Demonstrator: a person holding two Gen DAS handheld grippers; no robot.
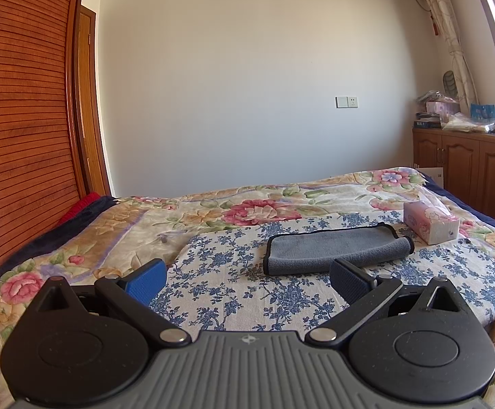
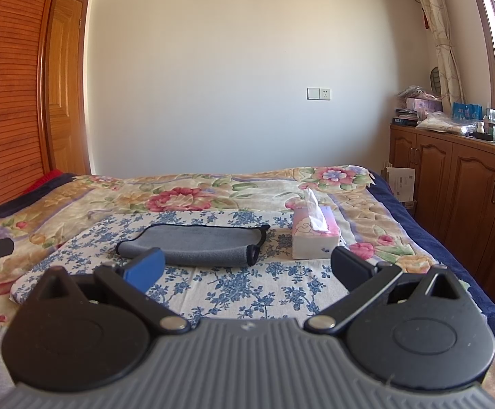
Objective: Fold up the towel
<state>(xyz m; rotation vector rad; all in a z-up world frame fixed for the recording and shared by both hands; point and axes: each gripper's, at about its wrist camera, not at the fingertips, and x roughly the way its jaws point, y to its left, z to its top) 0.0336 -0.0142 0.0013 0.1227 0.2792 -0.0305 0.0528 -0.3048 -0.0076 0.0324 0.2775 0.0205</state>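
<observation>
Legible text: none. Blue boxes [image 2: 466, 110] on the wooden cabinet [image 2: 451, 184] carry white markings, too small to read. A dark box [image 1: 426, 124] at the cabinet's near end bears pale lettering, blurred. The cardboard piece [image 2: 400, 184] leaning by the cabinet shows faint print, unreadable. The tissue box [image 2: 312, 238] has floral print only.

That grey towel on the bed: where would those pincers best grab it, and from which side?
Probably at the grey towel's right end, coming in low from the near side. It lies already folded on the blue-flowered cloth, and that end curls up into a small loop, so a finger can slide under. The tissue box beside it crowds a sideways approach.
</observation>
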